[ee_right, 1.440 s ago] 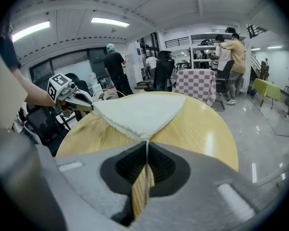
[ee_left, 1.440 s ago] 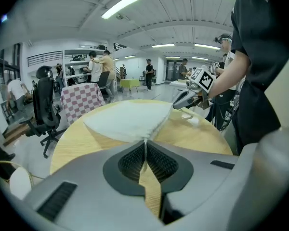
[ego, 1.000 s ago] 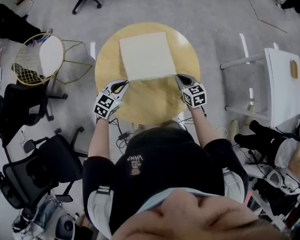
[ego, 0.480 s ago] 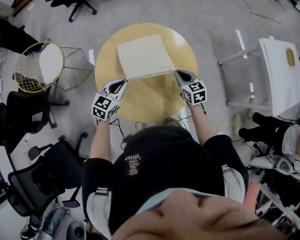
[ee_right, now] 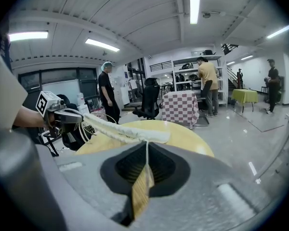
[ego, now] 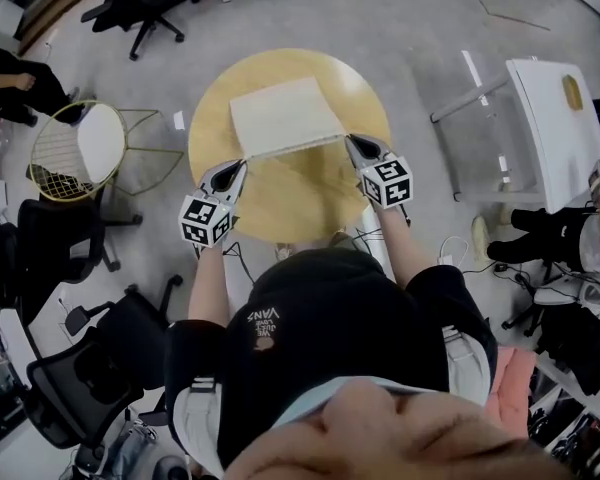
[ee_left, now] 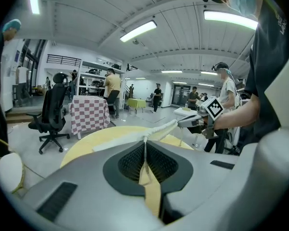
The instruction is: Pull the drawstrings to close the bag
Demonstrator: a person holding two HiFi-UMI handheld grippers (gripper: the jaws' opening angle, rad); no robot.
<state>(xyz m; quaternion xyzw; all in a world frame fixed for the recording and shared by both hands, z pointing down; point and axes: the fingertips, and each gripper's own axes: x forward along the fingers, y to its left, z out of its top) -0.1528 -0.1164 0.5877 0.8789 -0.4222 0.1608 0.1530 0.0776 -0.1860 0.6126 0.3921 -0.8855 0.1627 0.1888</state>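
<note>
The drawstrings (ee_left: 145,147) are too thin for the head view.

Open lab: office chairs (ee_left: 53,110), shelves (ee_right: 188,72)

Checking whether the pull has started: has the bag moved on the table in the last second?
Yes, slightly: the far edge of the bag now sits a little further from the far rim of the table, toward the person.

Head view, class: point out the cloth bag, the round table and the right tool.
cloth bag (ego: 285,118), head view, middle of its upper face.
round table (ego: 305,198), head view, bare top nearer the person.
right tool (ego: 348,140), head view, between its fingertips, at the bag's near corner.
</note>
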